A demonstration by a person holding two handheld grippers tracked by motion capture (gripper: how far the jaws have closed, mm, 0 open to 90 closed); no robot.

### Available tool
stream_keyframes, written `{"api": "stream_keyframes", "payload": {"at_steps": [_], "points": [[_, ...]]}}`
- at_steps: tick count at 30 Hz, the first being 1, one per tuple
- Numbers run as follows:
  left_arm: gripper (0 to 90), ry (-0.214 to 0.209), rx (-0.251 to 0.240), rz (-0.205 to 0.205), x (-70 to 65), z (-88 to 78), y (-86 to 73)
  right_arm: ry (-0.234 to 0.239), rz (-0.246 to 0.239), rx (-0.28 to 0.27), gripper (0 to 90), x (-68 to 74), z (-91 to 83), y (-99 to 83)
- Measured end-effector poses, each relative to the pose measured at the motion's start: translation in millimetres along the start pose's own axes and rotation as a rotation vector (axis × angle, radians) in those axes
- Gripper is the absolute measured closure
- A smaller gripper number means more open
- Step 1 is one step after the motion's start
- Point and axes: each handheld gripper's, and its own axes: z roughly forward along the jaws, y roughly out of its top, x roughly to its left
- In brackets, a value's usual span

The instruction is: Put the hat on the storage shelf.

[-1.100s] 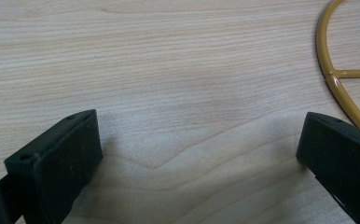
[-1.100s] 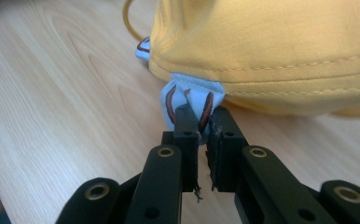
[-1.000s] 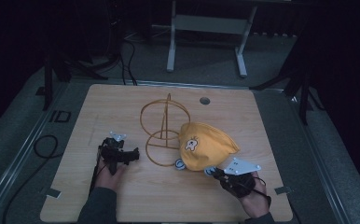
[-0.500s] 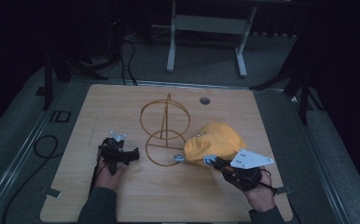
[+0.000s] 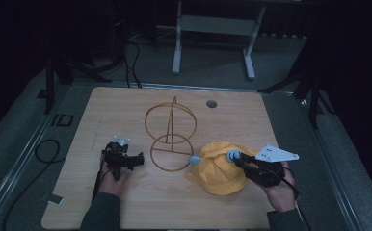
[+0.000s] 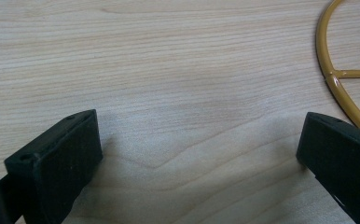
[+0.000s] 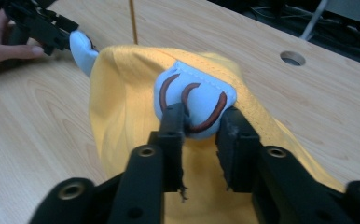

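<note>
The only readable marking is "ID" on the dark floor mat [image 5: 61, 120], just off the left edge of the wooden table [image 5: 126, 103].

dim dark room, light wood table [image 5: 126, 106] with round hole [image 5: 211, 103], grey carpet floor [image 5: 213, 67], white desk frame [image 5: 213, 29] behind, black cables [image 5: 44, 151]

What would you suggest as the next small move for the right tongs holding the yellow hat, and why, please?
Probably lift the yellow fabric hat toward the gold wire stand. The right tongs are shut on its pale blue ear patch, the hat lies beside the stand, and the open left tongs rest apart.
</note>
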Motion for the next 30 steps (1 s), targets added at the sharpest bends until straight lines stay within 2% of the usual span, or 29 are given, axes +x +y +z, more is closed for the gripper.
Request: {"api": "stream_keyframes", "payload": {"at_steps": [1,4,8,21,26,30], "points": [[0.0,0.0,0.0,-0.001,-0.1,0.0,0.0,-0.031,-0.007,0.019,66.6,-1.7,-0.2,-1.9],[0.0,0.0,0.0,-0.001,-0.1,0.0,0.0,-0.052,-0.011,0.032,64.6,-2.4,-0.7,-3.1],[0.0,0.0,0.001,0.001,0.0,0.0,0.0,-0.066,-0.01,0.019,61.0,-5.1,-4.9,-1.2],[0.0,-0.001,0.001,0.0,-0.2,0.1,0.1,-0.053,-0.069,0.092,60.7,-10.8,8.2,6.3],[0.0,-0.001,0.001,0.0,-0.2,0.1,0.2,-0.017,-0.079,0.117,59.1,-12.8,11.4,11.0],[0.0,-0.002,0.0,0.0,-0.3,0.1,0.2,-0.015,-0.092,0.138,58.9,-13.7,13.9,15.3]]}}
